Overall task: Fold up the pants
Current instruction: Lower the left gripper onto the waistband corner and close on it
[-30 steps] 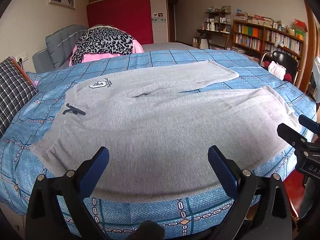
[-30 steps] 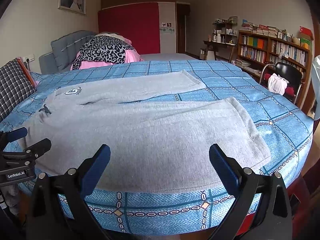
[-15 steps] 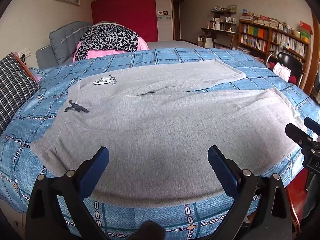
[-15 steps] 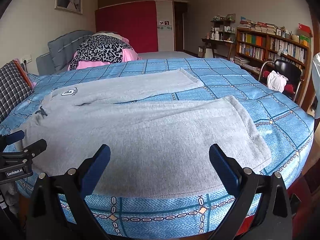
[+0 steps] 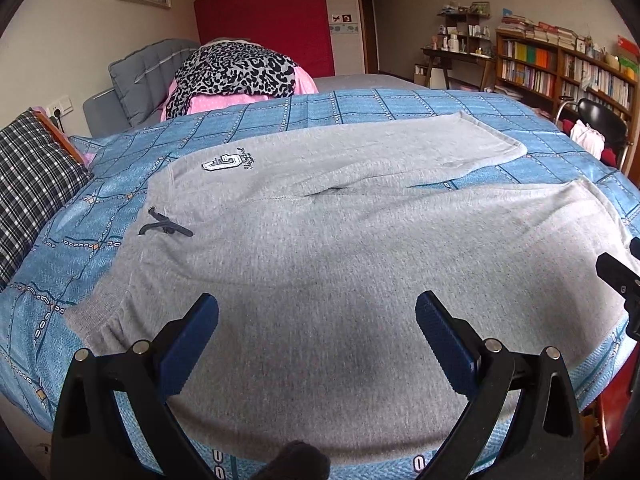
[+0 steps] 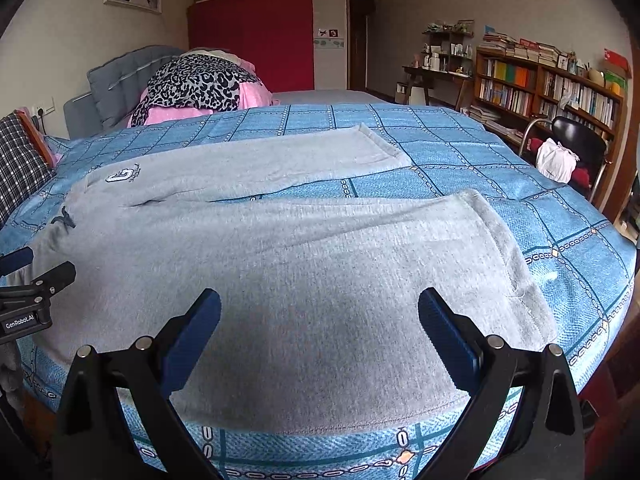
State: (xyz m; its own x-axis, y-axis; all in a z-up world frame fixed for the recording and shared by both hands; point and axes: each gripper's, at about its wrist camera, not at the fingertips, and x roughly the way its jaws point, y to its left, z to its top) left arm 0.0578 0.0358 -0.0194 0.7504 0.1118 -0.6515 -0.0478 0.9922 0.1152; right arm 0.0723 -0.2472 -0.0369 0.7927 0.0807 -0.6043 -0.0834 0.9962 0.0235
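Observation:
Grey pants (image 5: 328,248) lie flat on the blue bed, waistband at the left with a dark drawstring (image 5: 162,226), legs spread to the right. They also show in the right wrist view (image 6: 304,256). My left gripper (image 5: 316,316) is open and empty, low over the near leg close to the waist end. My right gripper (image 6: 320,312) is open and empty over the near leg towards its cuff (image 6: 516,276). Each gripper shows at the edge of the other's view: the right one (image 5: 620,280), the left one (image 6: 32,276).
The blue patterned bedspread (image 5: 280,116) covers the bed. A leopard-print and pink pile (image 5: 236,76) lies at the headboard, a plaid pillow (image 5: 32,176) at left. A bookshelf (image 6: 552,92) and a black chair (image 6: 576,140) stand at right.
Both grippers have moved forward and lower towards the near pant leg. Both stay open. The pants have not moved.

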